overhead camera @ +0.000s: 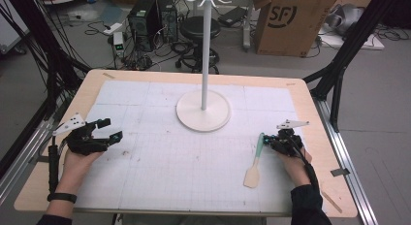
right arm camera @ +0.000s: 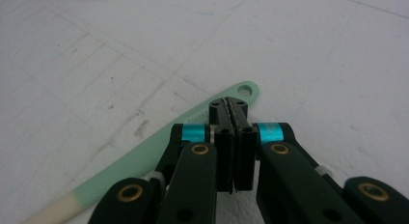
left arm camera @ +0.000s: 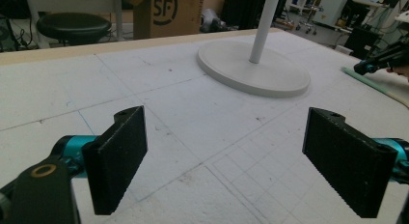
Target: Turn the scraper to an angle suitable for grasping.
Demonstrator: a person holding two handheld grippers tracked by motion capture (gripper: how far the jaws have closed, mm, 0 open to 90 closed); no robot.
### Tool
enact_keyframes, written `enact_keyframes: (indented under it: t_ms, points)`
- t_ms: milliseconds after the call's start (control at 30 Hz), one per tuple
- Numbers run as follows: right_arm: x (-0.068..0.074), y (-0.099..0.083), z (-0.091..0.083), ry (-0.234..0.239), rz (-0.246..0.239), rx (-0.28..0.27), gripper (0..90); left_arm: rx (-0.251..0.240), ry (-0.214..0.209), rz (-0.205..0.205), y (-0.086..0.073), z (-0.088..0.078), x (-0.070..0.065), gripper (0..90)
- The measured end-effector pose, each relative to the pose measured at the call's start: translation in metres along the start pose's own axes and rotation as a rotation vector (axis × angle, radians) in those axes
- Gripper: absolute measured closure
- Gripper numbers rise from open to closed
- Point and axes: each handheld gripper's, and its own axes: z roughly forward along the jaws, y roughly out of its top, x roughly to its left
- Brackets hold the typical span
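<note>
High view first, reading from the left of the frame: my left claw (overhead camera: pixel 109 130) sits at the left-centre over the white gridded mat, jaws spread wide with nothing between them. In the left gripper view the two black pads (left arm camera: pixel 118 156) stand far apart with bare mat between them, and the white stand base (left arm camera: pixel 253 67) lies ahead in the upper middle.

Moving to the centre of the high view, the stand (overhead camera: pixel 203 110) rises from its round base on the table (overhead camera: pixel 310 104), its hooked top at the upper edge of the frame.

At the lower right, the spatula (overhead camera: pixel 255 162) lies flat on the mat, its cream blade toward the bottom of the frame and its mint-green handle pointing up toward my right claw (overhead camera: pixel 267 140). In the right gripper view the jaws of this claw are pressed together, and the handle end with its hanging hole (right arm camera: pixel 244 91) pokes out just beyond the tips. I cannot tell for certain whether the handle is pinched between them or merely lies under them.

My worry: if the grip is only on the very end of the handle, the long blade may swing or slip out on lifting. If the jaws closed above the handle, I would lift nothing at all.
</note>
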Motion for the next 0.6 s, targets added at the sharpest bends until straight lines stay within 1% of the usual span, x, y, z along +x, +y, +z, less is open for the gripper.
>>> enact_keyframes:
  t_ms: [33,67,100,167,233,267,333,500,533,600]
  points:
    - [0.0,0.0,0.0,0.0,0.0,0.0,89.8,0.0,0.0,0.0,0.0,0.0,0.0,16.4]
    - [0.003,0.006,0.005,0.011,-0.017,0.007,89.8,0.002,-0.001,0.003,0.0,0.0,0.0,16.5]
    - [0.003,0.006,0.005,0.011,-0.017,0.007,89.8,0.002,-0.001,0.001,0.0,0.0,0.0,16.5]
    - [0.01,0.014,0.013,0.024,-0.043,0.02,89.8,0.001,-0.001,0.001,0.0,0.0,0.0,16.6]
    - [0.012,0.016,0.015,0.029,-0.047,0.021,89.8,0.0,-0.001,-0.002,0.0,0.0,0.0,16.6]
    - [0.019,0.022,0.021,0.047,-0.063,0.027,89.8,-0.001,0.0,-0.004,0.0,0.0,0.0,16.6]
    - [0.025,0.026,0.026,0.061,-0.082,0.028,89.8,0.002,0.0,-0.002,0.0,0.0,0.0,16.6]
    - [0.04,0.036,0.037,0.092,-0.113,0.042,89.7,0.006,-0.002,-0.002,-0.001,0.0,0.001,16.6]
    - [0.04,0.036,0.037,0.092,-0.113,0.042,89.7,0.008,-0.002,-0.002,-0.001,0.0,0.001,16.6]
    - [0.048,0.04,0.042,0.117,-0.128,0.042,89.7,0.007,-0.001,-0.001,-0.001,0.001,0.001,16.6]
